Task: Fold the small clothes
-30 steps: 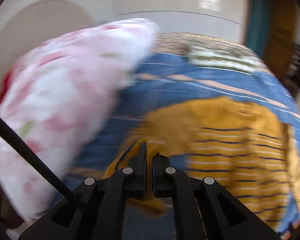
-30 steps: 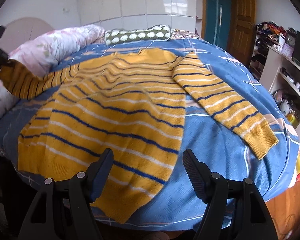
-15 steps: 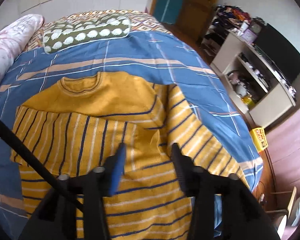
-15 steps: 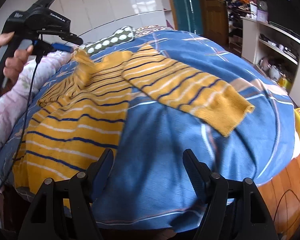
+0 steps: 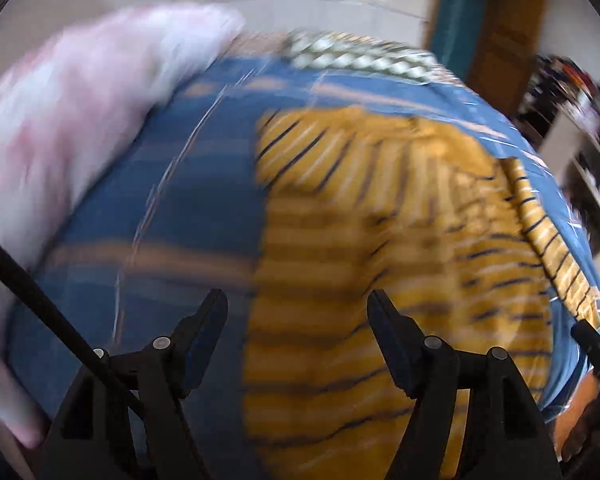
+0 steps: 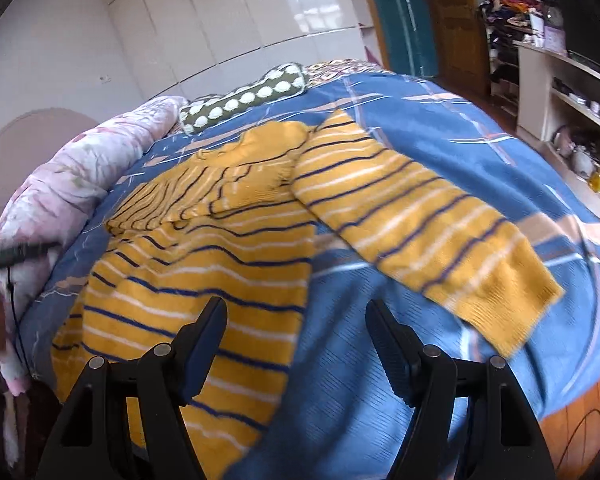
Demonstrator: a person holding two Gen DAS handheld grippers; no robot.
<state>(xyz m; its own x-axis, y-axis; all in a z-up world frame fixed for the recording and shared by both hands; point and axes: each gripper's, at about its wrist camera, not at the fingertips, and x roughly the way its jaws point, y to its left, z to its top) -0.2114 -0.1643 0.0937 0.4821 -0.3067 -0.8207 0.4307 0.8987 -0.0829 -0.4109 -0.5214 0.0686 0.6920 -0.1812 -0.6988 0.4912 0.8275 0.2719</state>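
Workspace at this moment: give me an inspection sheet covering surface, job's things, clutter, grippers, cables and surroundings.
Surface: bed with blue patterned bedspread.
Job's things: yellow striped sweater lying flat; one sleeve folded across the chest, the other sleeve spread out on the bedspread.
Clutter: pink floral quilt along one edge; green patterned pillow at the head.
Grippers: left gripper jaws opening, nothing between them; right gripper open, empty.
Cables: black cable crossing the left wrist view.
Surroundings: white wardrobe, wooden door, cluttered shelves.
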